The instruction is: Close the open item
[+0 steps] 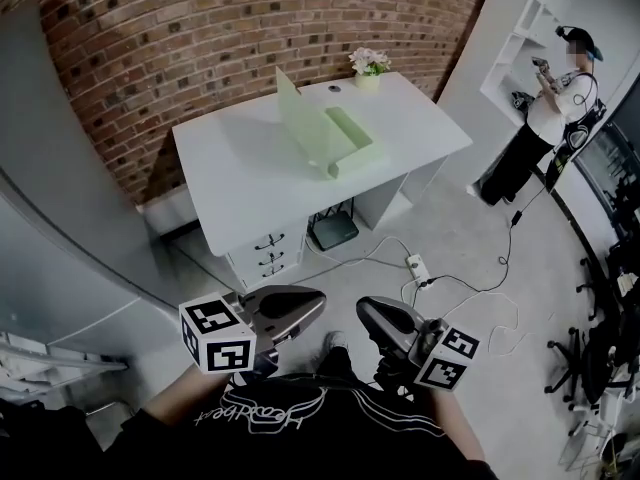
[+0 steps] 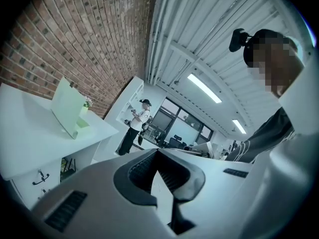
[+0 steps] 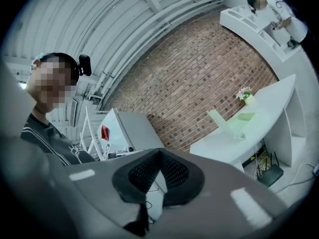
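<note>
A pale green laptop-like item (image 1: 322,133) stands open on the white desk (image 1: 230,173), lid raised at a steep angle. It also shows in the left gripper view (image 2: 70,114) and the right gripper view (image 3: 233,121), small and distant. My left gripper (image 1: 308,306) and right gripper (image 1: 368,316) are held low against my body, well short of the desk. In their own views the left gripper (image 2: 158,152) and the right gripper (image 3: 159,152) have their jaw tips touching, with nothing between them.
A small flower pot (image 1: 370,68) stands at the desk's far edge by the brick wall. Under the desk are drawers (image 1: 270,253) and a black box (image 1: 336,230); a power strip (image 1: 416,265) with cables lies on the floor. A person (image 1: 545,118) stands at shelves, far right.
</note>
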`<state>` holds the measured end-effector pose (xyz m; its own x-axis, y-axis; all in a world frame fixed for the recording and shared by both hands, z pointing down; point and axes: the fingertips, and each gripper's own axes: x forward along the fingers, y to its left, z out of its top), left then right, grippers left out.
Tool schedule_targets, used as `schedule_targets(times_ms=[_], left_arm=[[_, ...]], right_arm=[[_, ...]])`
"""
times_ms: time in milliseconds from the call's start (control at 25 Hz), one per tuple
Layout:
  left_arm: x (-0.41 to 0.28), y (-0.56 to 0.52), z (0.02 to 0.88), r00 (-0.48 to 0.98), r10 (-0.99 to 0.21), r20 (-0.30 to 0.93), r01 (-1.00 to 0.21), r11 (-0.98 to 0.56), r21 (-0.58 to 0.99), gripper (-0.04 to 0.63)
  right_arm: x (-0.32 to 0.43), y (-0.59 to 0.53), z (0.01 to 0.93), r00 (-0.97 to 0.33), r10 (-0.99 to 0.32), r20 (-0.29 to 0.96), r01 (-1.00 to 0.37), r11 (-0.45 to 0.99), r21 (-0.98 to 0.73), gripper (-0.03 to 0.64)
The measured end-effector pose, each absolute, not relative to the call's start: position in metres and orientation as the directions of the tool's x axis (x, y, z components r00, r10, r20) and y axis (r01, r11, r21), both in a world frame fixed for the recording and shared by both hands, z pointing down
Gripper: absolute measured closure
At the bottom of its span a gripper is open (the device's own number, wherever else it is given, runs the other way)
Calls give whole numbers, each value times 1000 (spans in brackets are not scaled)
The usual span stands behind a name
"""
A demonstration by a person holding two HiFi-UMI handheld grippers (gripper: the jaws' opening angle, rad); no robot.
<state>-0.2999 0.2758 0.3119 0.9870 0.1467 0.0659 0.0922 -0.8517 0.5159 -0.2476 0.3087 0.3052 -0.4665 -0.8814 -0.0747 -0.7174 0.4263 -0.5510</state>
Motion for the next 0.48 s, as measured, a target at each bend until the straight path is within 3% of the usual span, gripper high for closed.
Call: schedule_targets(times_ms=[480], left_arm=[[-223, 236, 329, 985, 96, 141, 3, -838, 545, 592]], right_arm=[[-165, 269, 317, -498, -863, -89, -669, 447, -594, 614]])
